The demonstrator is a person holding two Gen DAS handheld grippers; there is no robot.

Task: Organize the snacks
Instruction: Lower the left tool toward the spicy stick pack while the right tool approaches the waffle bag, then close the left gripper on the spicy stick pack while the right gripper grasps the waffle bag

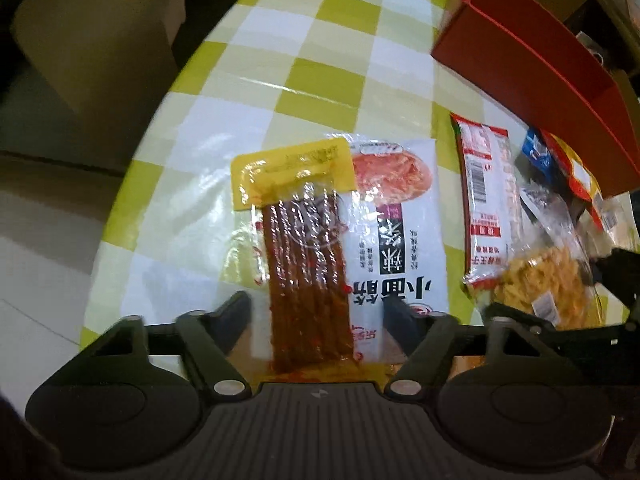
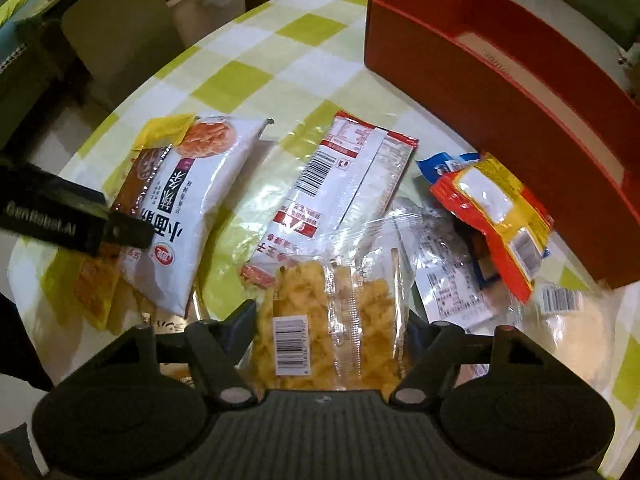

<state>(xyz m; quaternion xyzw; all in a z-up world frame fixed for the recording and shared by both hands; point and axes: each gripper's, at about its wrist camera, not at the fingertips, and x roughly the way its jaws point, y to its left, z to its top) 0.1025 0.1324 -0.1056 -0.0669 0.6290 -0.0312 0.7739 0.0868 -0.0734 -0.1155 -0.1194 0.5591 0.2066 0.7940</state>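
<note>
My left gripper is open, its fingers either side of a yellow-topped pack of red spicy sticks that lies on a white snack bag. My right gripper is open around a clear bag of yellow crisps, which also shows in the left wrist view. A red-and-white packet lies between them. A red-and-yellow packet rests on small wrappers beside the red box. The white bag and the left gripper body show in the right wrist view.
The table has a green-and-white checked cloth. The red box stands open at the back right. A brown chair and cardboard boxes stand beyond the table's far edge. Several barcode-labelled wrappers lie at the right.
</note>
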